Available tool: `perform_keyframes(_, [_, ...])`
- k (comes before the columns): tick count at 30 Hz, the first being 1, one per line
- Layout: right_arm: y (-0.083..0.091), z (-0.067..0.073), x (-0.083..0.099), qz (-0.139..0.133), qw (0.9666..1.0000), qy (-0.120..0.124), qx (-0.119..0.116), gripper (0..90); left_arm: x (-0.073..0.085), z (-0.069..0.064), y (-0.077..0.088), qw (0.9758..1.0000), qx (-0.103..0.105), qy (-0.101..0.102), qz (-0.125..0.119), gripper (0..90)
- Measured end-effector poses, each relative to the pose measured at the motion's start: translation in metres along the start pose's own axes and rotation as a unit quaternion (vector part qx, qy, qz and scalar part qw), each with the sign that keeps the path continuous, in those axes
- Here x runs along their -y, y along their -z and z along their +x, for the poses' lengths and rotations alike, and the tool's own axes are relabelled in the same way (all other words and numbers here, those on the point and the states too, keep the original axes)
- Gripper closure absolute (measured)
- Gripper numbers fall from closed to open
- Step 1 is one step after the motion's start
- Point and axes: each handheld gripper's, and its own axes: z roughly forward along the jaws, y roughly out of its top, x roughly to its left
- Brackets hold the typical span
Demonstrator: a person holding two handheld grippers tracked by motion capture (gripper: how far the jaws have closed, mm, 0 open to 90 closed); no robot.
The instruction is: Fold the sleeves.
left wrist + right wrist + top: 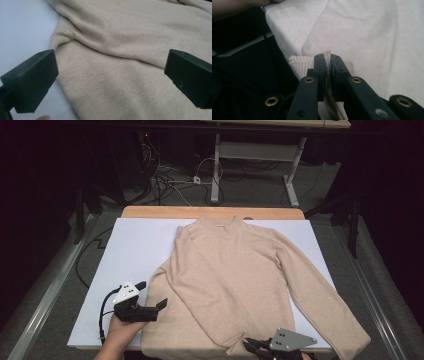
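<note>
Sweater cuff (pixel 298 65) clamped in right claw (pixel 327 58)

- White sheet (pixel 135 250) covers most of the worktop (pixel 150 212), whose wooden far edge shows bare.
- Cables (pixel 170 182) lie tangled on the grey floor (pixel 250 190) beyond.
- A white desk frame (pixel 260 152) stands behind, near them.
</note>
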Motion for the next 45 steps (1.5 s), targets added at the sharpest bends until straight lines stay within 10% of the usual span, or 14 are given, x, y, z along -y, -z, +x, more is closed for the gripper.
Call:
perform_keyframes(23, [0.043,-0.007,0.016,-0.068,0.9964,-0.032,0.040,68.7,0.000,0.000,0.000,1.0000,-0.002,-0.002,-0.002,0.0])
perform_keyframes(45, [0.007,-0.032,0.029,-0.001,0.9958,-0.065,0.065,89.3,0.000,0.000,0.000,1.0000,-0.002,0.002,-0.001,0.0])
